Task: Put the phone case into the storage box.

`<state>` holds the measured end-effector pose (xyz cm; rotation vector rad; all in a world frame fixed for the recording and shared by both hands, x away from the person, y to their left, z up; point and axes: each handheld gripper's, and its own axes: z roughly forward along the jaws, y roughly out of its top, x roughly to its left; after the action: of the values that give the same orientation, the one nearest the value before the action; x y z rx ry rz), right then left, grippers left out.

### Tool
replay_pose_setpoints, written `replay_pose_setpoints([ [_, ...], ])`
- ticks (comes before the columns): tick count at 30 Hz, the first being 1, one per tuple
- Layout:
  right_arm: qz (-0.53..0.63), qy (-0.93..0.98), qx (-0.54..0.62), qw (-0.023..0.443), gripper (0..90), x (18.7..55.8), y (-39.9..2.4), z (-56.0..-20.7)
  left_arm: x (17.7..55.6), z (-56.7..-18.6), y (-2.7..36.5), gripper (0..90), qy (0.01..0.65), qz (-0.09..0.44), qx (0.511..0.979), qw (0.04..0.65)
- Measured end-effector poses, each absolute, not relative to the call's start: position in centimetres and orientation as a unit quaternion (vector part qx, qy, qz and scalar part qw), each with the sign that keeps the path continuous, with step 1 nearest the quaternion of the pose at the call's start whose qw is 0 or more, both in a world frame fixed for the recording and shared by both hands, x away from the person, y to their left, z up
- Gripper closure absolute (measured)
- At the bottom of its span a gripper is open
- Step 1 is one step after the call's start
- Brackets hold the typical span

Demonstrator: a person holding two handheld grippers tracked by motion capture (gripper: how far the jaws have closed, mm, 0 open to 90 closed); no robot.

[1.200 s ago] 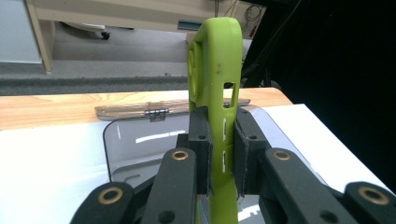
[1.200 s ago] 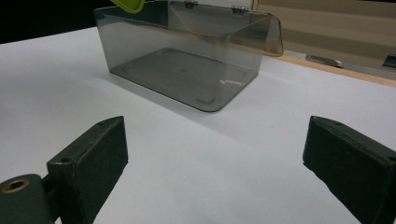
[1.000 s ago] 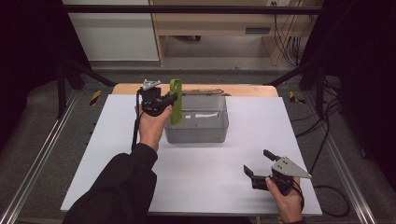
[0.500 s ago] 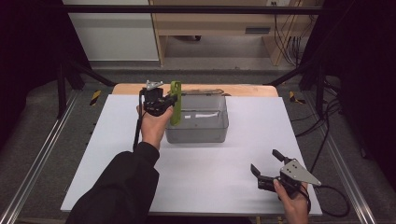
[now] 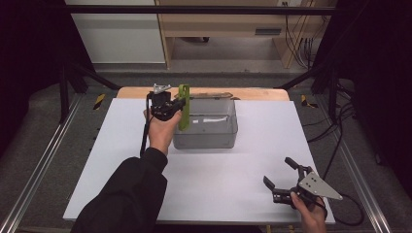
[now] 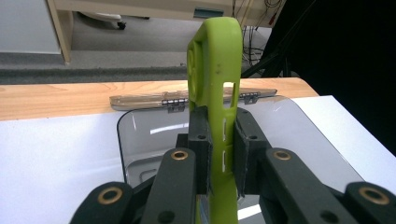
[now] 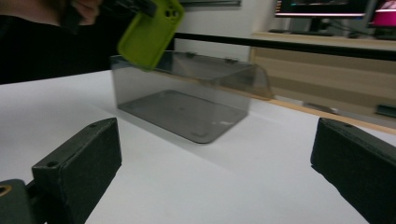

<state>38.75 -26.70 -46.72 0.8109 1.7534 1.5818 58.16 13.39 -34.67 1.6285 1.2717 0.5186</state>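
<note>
High view: the left gripper [image 5: 176, 103] is clamped on a green phone case [image 5: 183, 107], holding it upright on edge over the left rim of a clear grey box [image 5: 206, 138] that stands at the far middle of the desk [image 5: 116, 145]. The box's hinged lid [image 5: 209, 95] lies folded back behind it. The right gripper [image 5: 282, 175] rests near the desk's front right corner, well apart from the box, with its jaws spread and nothing between them.

Left gripper view: both pads pinch the case across its thin side walls, low down, with the camera cut-out end standing up above the jaws – the open box lies just beyond.

Right gripper view: the two black jaws stand wide apart and empty; farther off, the case hangs tilted above the box's near corner.

The case looks light and rubbery, likely to flex under a squeeze, so a hold across the stiffer edge seems soundest.
</note>
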Motion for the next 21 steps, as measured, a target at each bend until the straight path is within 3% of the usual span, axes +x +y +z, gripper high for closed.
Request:
replay_pose_setpoints([
  [7,0.595,0.697,0.291,0.275,2.7,38.8,-25.3,-47.1,58.2,-34.8,13.3,79.3,0.521,0.208,0.675,0.48],
  [21,0.579,0.708,0.292,0.282,2.4,38.9,-25.1,-47.3,58.5,-35.5,13.4,79.2,0.518,0.221,0.688,0.458],
])
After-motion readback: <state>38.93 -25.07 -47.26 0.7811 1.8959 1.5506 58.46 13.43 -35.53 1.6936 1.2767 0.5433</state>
